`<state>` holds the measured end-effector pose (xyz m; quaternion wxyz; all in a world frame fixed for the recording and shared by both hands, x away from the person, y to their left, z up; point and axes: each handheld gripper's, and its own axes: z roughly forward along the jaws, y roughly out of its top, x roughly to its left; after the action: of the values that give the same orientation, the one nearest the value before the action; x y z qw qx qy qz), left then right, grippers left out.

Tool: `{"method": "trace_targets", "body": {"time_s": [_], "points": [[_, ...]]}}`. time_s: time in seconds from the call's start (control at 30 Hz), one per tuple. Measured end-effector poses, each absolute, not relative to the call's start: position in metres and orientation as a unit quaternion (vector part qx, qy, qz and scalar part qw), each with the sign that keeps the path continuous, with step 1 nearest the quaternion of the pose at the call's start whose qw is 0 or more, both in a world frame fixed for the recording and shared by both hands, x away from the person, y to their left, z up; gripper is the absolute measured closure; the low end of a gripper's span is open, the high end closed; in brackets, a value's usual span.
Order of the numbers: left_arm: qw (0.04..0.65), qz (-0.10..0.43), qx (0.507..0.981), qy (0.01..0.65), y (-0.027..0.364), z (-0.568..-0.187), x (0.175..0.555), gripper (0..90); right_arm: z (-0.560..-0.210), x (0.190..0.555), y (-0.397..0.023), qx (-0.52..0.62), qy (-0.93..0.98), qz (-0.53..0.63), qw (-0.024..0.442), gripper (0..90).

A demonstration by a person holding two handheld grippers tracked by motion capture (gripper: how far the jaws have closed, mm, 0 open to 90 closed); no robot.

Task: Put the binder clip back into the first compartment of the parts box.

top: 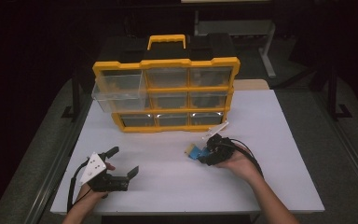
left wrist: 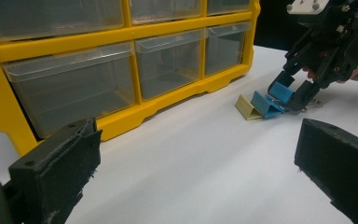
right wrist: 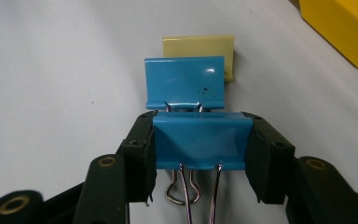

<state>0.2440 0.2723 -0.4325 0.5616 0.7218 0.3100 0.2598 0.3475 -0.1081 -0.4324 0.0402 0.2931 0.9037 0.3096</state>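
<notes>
Black two-jaw tool [top: 121, 163], grey three-cornered plate, black cables, brass screws

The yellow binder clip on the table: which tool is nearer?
Right. The right tool sits just behind the yellow binder clip, jaws closed on a blue clip; the left tool rests apart, across the table.

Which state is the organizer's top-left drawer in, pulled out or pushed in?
Pulled out. In the high view the clear top-left drawer juts forward and left of the yellow organizer frame, while the other drawers sit flush.
</notes>
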Motion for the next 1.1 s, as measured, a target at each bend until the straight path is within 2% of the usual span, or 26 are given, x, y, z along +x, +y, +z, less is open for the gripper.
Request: {"method": "trace_targets", "body": {"time_s": [1.1], "points": [[0.566,0.256,0.722,0.305,0.271,-0.433,0.244,0.0,-0.396,0.35,-0.106,0.276,0.892,0.357,0.009,48.8]]}}
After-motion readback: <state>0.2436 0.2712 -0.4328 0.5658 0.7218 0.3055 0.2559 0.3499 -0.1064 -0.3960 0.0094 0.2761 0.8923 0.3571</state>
